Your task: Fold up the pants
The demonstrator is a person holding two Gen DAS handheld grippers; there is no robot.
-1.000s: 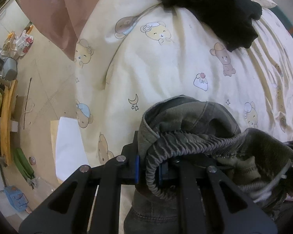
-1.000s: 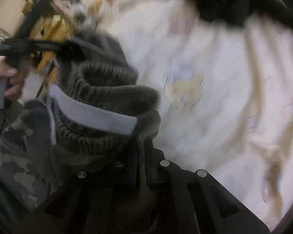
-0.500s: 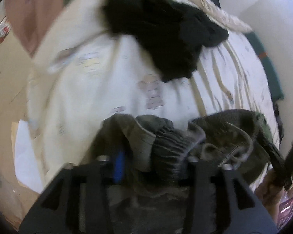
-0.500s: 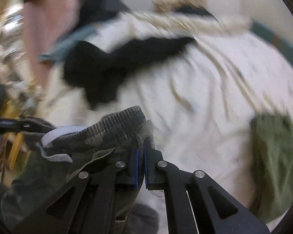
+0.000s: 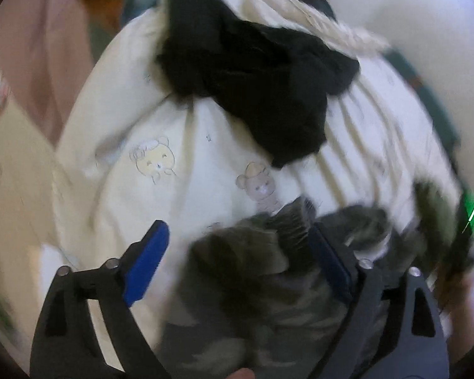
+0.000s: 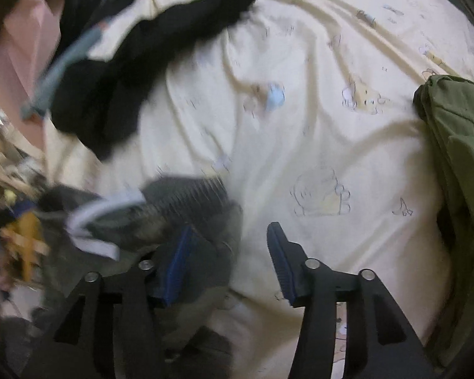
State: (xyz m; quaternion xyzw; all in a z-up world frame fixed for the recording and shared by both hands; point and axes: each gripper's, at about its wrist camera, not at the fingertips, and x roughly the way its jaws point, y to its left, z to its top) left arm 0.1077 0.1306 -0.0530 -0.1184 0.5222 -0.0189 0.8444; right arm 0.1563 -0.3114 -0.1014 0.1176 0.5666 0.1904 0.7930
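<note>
The camouflage pants (image 5: 252, 284) lie bunched on the cream bear-print bedsheet (image 5: 148, 158). My left gripper (image 5: 237, 246) hangs over them, its jaws opening wide. The ribbed waistband (image 5: 290, 221) sits between the blue pads and leans on the right one, with no squeeze on it. In the right wrist view the same pants (image 6: 161, 208) with a white inner label lie at the lower left. My right gripper (image 6: 229, 252) has jaws opening too; cloth drapes over its left pad (image 6: 177, 265) and into the gap, unpinched.
A black garment (image 5: 259, 72) (image 6: 126, 72) lies crumpled at the far side of the bed. An olive green garment (image 6: 458, 158) lies along the right edge. Pink cloth (image 5: 31, 63) hangs at the far left. The sheet (image 6: 300, 126) is bare in the middle.
Both grippers were shut on the pants' waistband and have let go, and the pants have dropped onto the sheet. The right view has swung across the bed, bringing the olive garment fully into view.
</note>
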